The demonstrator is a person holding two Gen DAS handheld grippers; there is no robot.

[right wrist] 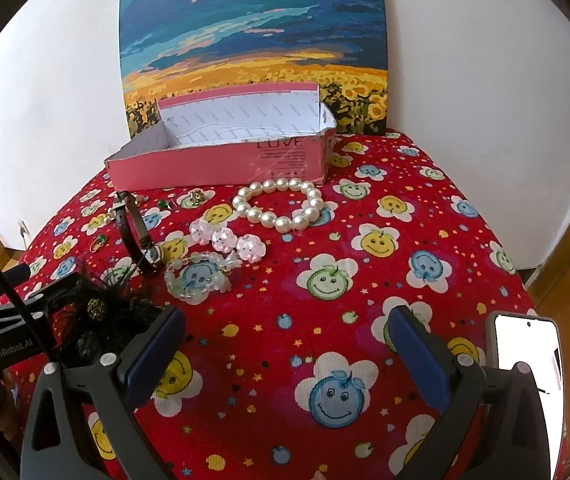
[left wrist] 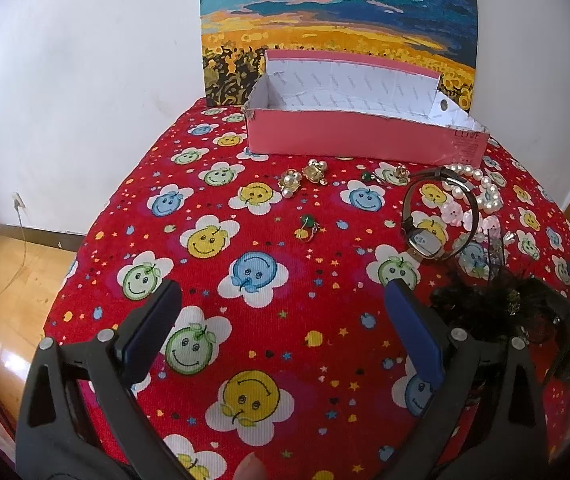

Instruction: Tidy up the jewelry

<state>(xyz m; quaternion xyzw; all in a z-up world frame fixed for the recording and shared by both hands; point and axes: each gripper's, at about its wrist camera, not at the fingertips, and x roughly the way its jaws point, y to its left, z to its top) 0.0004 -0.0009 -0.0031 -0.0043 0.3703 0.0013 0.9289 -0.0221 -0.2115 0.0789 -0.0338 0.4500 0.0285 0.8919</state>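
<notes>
- The left gripper (left wrist: 281, 320) is held low over the red smiley-print cloth (left wrist: 269, 240), its jaws spread wide and nothing caught between them.
- The right gripper (right wrist: 285, 344) is seen the same way: fingers apart, only bare patterned cloth between the blue pads (right wrist: 153, 354).
- A pink box (left wrist: 357, 136) is set at the far edge of the cloth, open-topped, its white lining exposed; a sunflower-field painting (left wrist: 337, 20) is propped against the wall just behind it.
- The jewelry is spread out on the cloth in front of the box, all of it outside the box.
- A white pearl bracelet (right wrist: 281, 204) is laid just before the box's front wall.
- Pink flower pieces (right wrist: 229, 240) and a pale green bead bracelet (right wrist: 199, 280) are found near it, toward the grippers.
- A dark-strapped watch (left wrist: 429, 236) is stood on its side beside those.
- Gold-and-pearl earrings (left wrist: 305, 178) are placed close to the box, with small green-stone pieces (left wrist: 307, 226) scattered nearer.
- A black feathered brooch (right wrist: 97, 312) is seen just beside the right gripper's left finger.
- A phone (right wrist: 525, 364) with a lit white screen is glimpsed at the right edge.
</notes>
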